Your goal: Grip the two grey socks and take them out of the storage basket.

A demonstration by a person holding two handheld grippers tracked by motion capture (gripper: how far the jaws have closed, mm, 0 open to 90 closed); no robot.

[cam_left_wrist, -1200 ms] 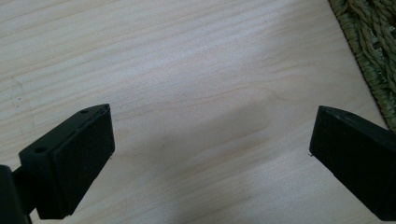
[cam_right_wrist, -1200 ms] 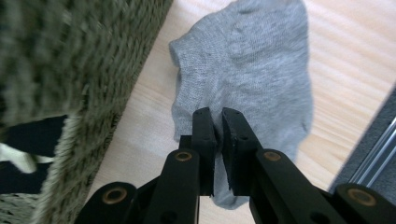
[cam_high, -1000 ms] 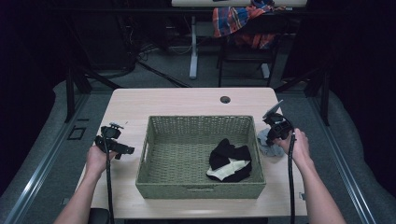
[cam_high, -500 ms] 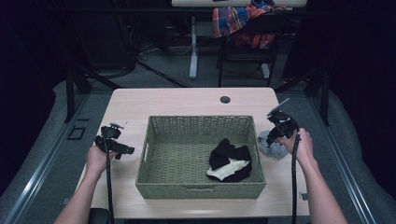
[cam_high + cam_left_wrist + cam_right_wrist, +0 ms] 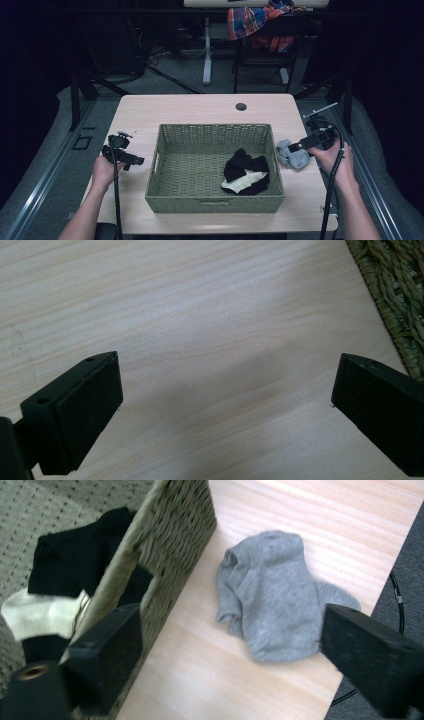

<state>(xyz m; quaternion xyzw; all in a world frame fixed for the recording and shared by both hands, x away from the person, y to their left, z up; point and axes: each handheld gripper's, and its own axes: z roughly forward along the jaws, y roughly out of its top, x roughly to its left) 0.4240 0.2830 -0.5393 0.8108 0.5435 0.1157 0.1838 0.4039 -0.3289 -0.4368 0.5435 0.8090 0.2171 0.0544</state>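
The crumpled grey cotton sock [image 5: 272,597] lies on the pale wooden table [image 5: 200,107], at three o'clock of the woven green basket [image 5: 215,202]. Soft, light (it bunches easily); pinch its thick middle fold. The right gripper [image 5: 301,146] has just been opening, nothing between its jaws; the left gripper [image 5: 225,415] is spread.

Quick count: one woven basket [image 5: 215,200] mid-table, one grey sock [image 5: 292,153] on the table [image 5: 190,107] just right of it, and a black sock [image 5: 245,162] and a white one [image 5: 240,181] bunched inside the basket's right side.
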